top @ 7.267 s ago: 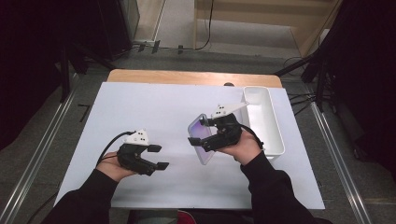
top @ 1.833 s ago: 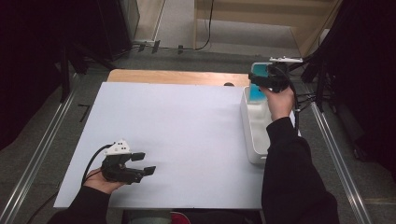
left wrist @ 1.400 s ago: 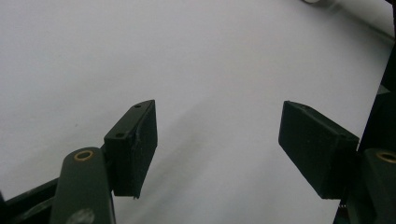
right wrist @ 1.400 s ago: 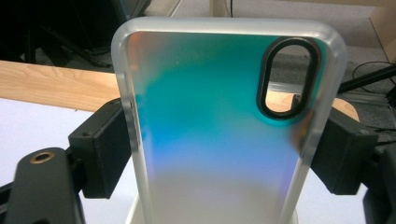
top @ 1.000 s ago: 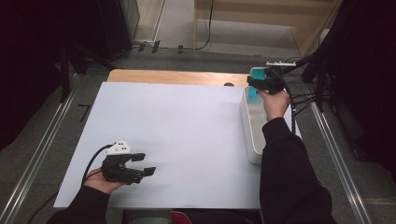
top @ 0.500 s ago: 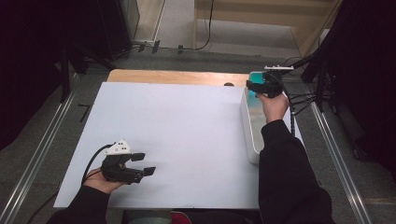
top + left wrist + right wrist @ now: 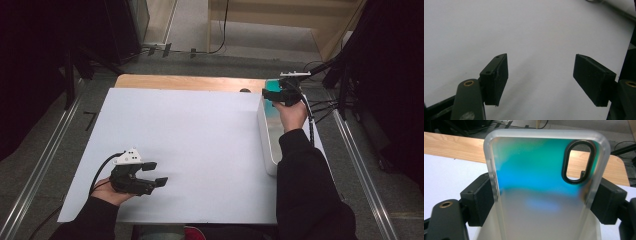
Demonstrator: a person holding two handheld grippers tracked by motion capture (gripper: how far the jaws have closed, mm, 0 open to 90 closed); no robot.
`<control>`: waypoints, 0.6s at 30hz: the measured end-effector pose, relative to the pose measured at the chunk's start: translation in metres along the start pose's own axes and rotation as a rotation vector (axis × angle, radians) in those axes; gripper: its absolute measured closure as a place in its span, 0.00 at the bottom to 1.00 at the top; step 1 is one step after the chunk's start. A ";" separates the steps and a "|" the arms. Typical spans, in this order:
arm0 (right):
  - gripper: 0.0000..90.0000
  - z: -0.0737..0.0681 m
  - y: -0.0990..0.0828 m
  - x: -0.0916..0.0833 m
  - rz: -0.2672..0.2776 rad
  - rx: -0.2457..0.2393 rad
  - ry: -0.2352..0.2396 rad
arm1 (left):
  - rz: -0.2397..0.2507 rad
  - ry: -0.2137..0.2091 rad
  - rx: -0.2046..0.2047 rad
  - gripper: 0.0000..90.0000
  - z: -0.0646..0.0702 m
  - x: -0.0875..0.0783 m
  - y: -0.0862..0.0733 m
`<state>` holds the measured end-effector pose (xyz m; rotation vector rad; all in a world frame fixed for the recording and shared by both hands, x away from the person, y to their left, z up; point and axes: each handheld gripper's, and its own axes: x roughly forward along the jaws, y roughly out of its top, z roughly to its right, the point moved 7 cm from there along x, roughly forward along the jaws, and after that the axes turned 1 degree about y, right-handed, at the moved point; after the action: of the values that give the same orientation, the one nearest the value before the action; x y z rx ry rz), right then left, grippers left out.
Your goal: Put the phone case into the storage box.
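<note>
A translucent phone case with a blue-green sheen and an oval camera cutout stands between my right gripper's pads, which press on its two long edges. In the high view that right gripper holds the phone case over the far end of the white tray at the table's right side. My left gripper rests near the front left of the white sheet, jaws apart and pointing right. In the left gripper view, nothing lies between the left gripper's pads but white surface.
The white sheet covers most of the table, with a wooden strip bare along the far edge. A small dark object sits at that far edge. Metal rails run along both sides, and cables trail past the right side.
The right hand has shifted only slightly with the case over the tray's far end. The left gripper has stayed put.
</note>
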<state>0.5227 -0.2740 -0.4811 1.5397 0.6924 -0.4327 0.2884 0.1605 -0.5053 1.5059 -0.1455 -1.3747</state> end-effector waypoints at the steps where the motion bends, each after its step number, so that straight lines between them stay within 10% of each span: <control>1: 0.17 0.001 0.000 0.000 0.000 -0.002 0.002 | 0.001 0.000 0.000 0.31 0.000 0.000 0.000; 18: 0.00 -0.001 0.001 -0.002 -0.010 -0.006 0.044 | -0.007 -0.003 0.008 0.31 0.000 0.001 0.000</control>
<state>0.5220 -0.2731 -0.4794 1.5446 0.7347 -0.4047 0.2884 0.1602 -0.5058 1.5122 -0.1477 -1.3839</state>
